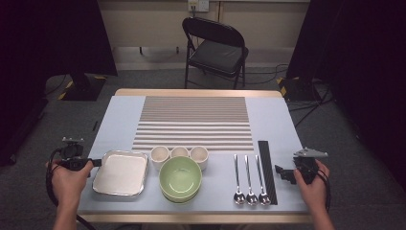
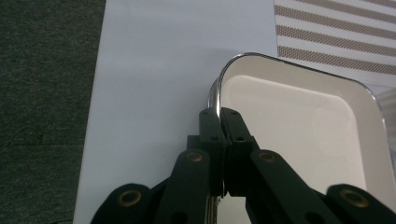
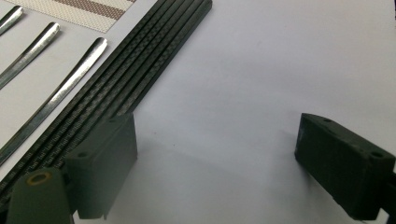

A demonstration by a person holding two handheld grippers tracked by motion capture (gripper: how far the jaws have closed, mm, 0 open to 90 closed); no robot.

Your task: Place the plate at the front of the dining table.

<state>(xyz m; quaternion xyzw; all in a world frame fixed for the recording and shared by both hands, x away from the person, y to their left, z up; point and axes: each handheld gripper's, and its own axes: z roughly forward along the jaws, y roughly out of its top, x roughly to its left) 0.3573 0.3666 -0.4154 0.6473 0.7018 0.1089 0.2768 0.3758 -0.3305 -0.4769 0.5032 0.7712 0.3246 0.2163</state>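
Observation:
A square white tray with a shiny metal rim lies at the front left of the table. My left gripper is shut on its left rim; in the left gripper view the jaws pinch the metal edge of the tray near a rounded corner. My right gripper rests low over the table at the front right, jaws wide open with bare tabletop between them. A black ribbed strip lies just beside its left finger.
A green bowl sits right of the tray, with three small white cups behind it. Three spoons lie left of the black strip. A striped placemat covers the table's middle. A folding chair stands beyond the far edge.

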